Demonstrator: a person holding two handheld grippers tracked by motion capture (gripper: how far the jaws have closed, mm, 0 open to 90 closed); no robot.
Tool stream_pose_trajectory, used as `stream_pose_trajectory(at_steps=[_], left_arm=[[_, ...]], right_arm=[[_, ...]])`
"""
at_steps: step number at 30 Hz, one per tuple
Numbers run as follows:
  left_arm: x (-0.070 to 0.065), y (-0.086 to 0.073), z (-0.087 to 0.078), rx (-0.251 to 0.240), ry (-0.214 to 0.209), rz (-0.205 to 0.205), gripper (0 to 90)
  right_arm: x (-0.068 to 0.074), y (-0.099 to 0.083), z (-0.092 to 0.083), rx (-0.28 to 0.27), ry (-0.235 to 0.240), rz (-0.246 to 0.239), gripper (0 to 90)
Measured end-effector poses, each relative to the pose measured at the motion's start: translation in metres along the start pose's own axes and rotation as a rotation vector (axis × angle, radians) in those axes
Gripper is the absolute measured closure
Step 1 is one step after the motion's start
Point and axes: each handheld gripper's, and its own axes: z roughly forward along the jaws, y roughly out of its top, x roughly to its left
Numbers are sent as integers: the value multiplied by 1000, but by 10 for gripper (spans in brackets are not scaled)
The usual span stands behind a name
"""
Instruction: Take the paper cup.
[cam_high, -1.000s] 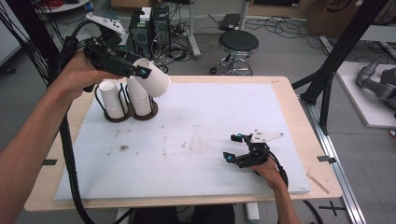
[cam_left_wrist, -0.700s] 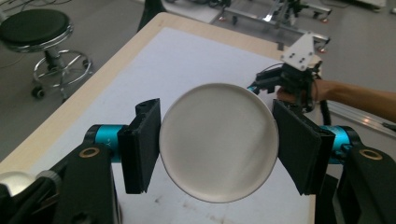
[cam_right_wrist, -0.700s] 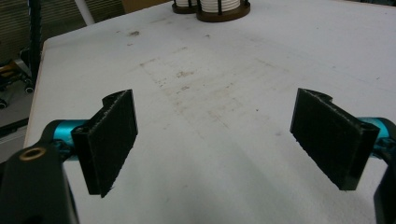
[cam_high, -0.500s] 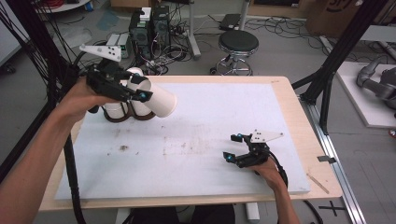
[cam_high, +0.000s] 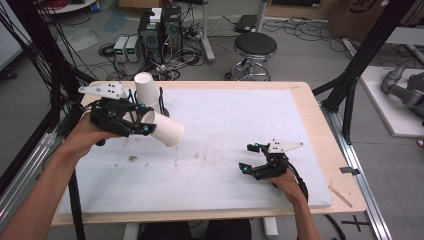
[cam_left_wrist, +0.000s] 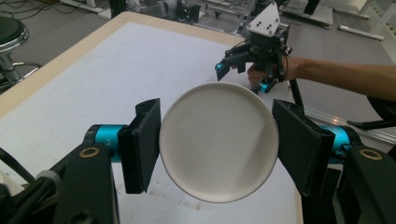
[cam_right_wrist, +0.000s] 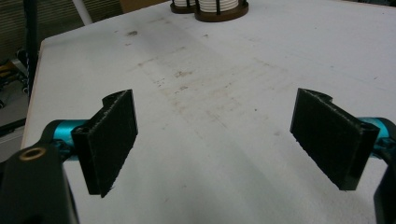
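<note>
A white paper cup (cam_high: 163, 129) lies sideways in the air over the left part of the white mat (cam_high: 225, 115), with my left gripper (cam_high: 145, 123) shut on it. In the left gripper view the cup's round base (cam_left_wrist: 218, 140) faces the camera, and both black pads (cam_left_wrist: 142, 144) press its sides. At the near right, my right gripper (cam_high: 246, 157) rests low over the mat with its jaws wide open and nothing between them. It also appears far off in the left gripper view (cam_left_wrist: 243, 63). Its own view shows bare stained mat between its fingers (cam_right_wrist: 114, 140).
A dark cup holder with stacked white cups (cam_high: 146, 87) stands at the back left of the mat, behind my left gripper; its base shows as the holder (cam_right_wrist: 219, 11) in the right gripper view. A stool (cam_high: 255, 47) and computer boxes (cam_high: 159, 25) stand beyond the table's far edge.
My left gripper has come down from above the cup holder toward the mat, carrying the cup, which now points to the right. The right gripper has stayed still.
</note>
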Motion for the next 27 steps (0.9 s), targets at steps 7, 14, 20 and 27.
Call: stream_pose_trajectory(at_steps=[7, 14, 20, 27], left_arm=[[-3, -27, 7, 2, -3, -11, 354], [-9, -39, 8, -44, -8, 10, 353], [-12, -43, 10, -67, -8, 33, 353], [-13, -45, 14, -64, -8, 50, 353]], right_arm=[[0, 0, 0, 3, 0, 2, 154], [0, 0, 0, 5, -2, 6, 154], [0, 0, 0, 6, -7, 2, 154], [0, 0, 1, 7, -13, -1, 154]])
